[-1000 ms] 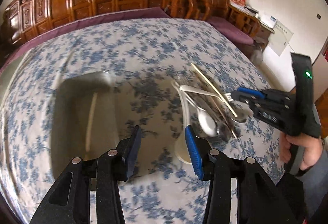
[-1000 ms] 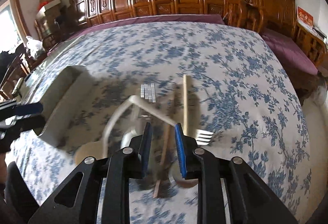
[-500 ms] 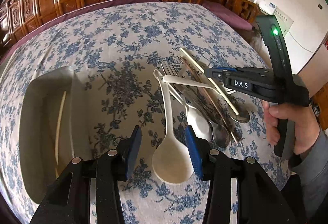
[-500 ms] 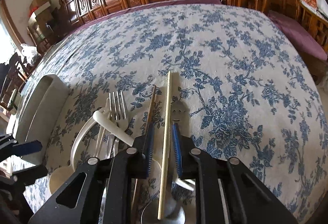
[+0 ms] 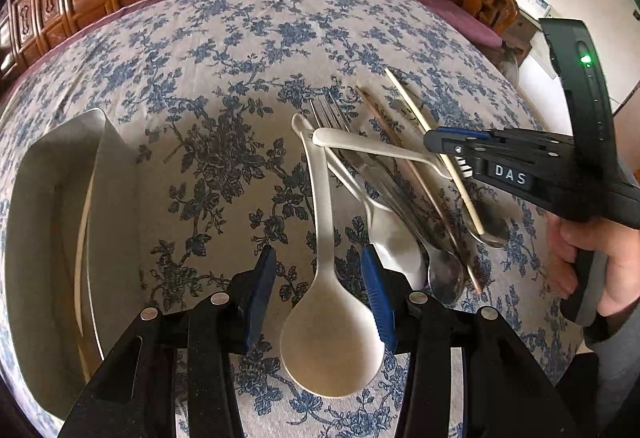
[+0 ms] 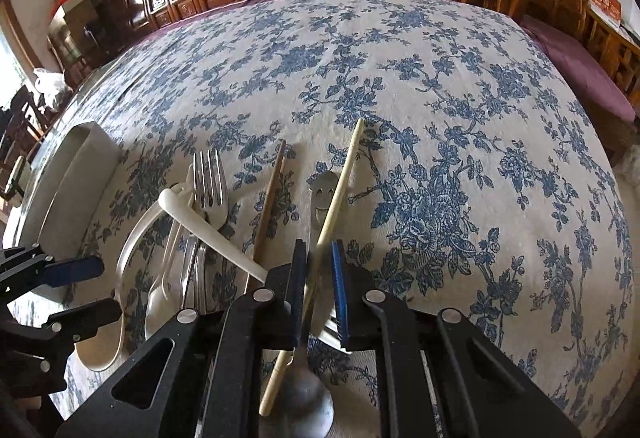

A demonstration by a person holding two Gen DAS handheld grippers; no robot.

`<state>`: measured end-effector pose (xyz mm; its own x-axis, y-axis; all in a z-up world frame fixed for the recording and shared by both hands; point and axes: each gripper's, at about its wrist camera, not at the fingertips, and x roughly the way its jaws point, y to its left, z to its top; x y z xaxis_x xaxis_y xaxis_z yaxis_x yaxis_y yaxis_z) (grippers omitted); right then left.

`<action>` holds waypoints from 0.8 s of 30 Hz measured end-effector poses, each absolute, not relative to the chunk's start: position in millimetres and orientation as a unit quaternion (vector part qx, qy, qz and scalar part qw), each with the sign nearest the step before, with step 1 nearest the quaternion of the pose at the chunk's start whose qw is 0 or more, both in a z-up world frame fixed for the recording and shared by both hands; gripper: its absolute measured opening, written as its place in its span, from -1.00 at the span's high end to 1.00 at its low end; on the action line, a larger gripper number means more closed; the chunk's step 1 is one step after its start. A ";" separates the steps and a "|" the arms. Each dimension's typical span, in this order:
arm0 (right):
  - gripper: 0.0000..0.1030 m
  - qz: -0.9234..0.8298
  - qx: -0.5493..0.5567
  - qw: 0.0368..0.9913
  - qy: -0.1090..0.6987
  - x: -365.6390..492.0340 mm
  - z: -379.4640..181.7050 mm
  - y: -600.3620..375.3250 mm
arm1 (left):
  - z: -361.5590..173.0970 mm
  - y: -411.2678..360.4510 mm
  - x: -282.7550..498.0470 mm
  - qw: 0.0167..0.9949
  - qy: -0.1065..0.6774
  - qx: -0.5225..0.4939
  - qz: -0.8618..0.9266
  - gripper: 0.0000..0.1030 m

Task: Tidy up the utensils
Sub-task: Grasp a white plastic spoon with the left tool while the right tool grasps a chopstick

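Near the right edge of the flowered tablecloth (image 6: 440,85), your right gripper (image 6: 318,274) has come down over the pile of utensils, and its jaws are closing around the pale chopstick (image 6: 340,181), which runs up between the pads. A second ago that gripper was higher and wider, with the pile blurred beneath it; now it sits low and steady. I cannot tell whether the pads press on the stick yet, so judge the grip as not finished.

Your left gripper (image 5: 318,294) has also dropped and moved right, from above the tray (image 5: 100,165) at the left edge to straddling the bowl of the white spoon (image 5: 330,342). Its jaws stand at a middling width, unchanged, and hold nothing.

That suggests both hands are lined up for a pick, the chopstick first. One pale stick already lies in the tray, so this one likely belongs beside it. The metal fork (image 6: 208,181), brown chopstick (image 6: 270,197) and metal spoon (image 5: 486,222) remain in the pile.

The only writing I can read is "DAS" on the right gripper's body in the left wrist view. A red sign at the far wall is too small to read.
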<state>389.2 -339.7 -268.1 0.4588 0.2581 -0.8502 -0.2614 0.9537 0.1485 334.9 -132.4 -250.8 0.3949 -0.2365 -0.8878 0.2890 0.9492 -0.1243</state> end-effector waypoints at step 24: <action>0.88 0.158 0.033 0.871 0.464 378.3 -243.2 -355.8 | -262.7 -135.2 347.4 0.837 0.528 0.029 -0.141 0.84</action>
